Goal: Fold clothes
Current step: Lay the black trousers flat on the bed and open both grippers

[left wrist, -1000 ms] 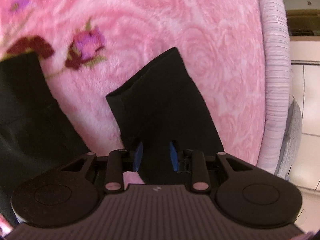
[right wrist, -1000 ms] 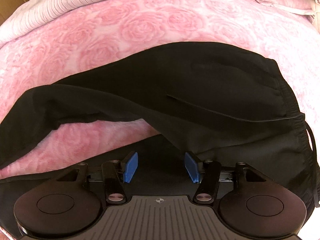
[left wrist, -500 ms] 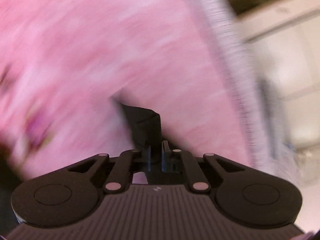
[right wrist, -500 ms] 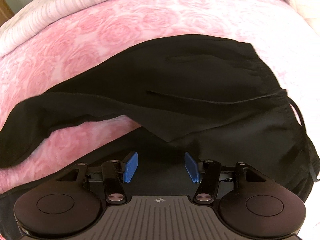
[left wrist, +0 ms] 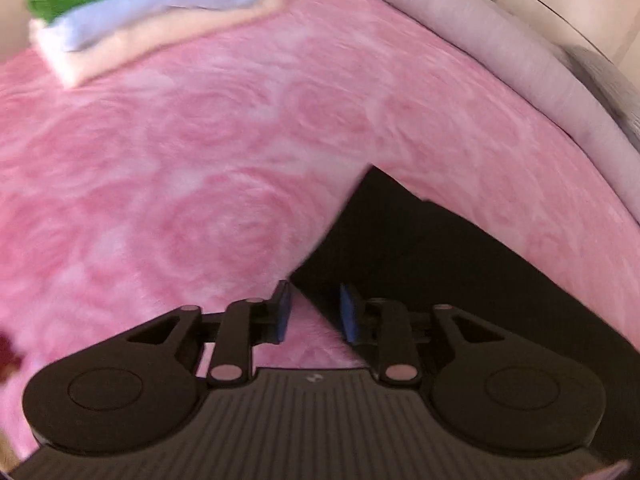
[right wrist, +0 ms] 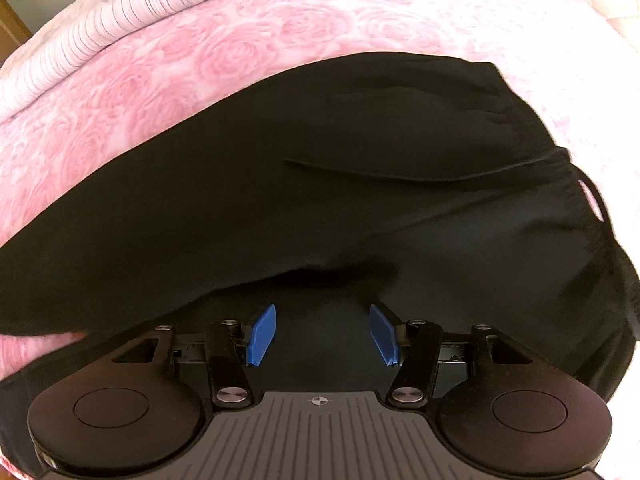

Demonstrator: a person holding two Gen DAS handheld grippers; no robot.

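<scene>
The left tongs (left wrist: 312, 312) stand partly apart and their jaws are opening. The edge of the black trousers (left wrist: 420, 272) runs up through the gap between the blue pads (left wrist: 282, 312), but the pads do not press on the cloth; pink blanket (left wrist: 200, 184) shows on the left side of the gap and black cloth on the right. From there a trouser leg lies flat on the blanket, reaching up and to the right, with its corner pointing toward the bed's grey-pink edge (left wrist: 520, 72). Well apart, at the far top left, sits a stack of folded clothes (left wrist: 132, 12): green on top, then pale blue, then peach. This view is blurred.

The right tongs (right wrist: 323, 332) stand wide, and nothing is gripped between the blue pads (right wrist: 262, 334). They hover over the trousers (right wrist: 320, 168), whose black cloth fills the gap and most of that view. The trousers lie spread across the blanket (right wrist: 200, 52) on the bed, the gathered waistband to the right with a thin drawstring loop (right wrist: 594, 196) at its edge. A fold of cloth crosses just beyond the tips. Whether the pads touch the cloth beneath cannot be told. A striped sheet (right wrist: 120, 44) borders the blanket at the far side.
</scene>
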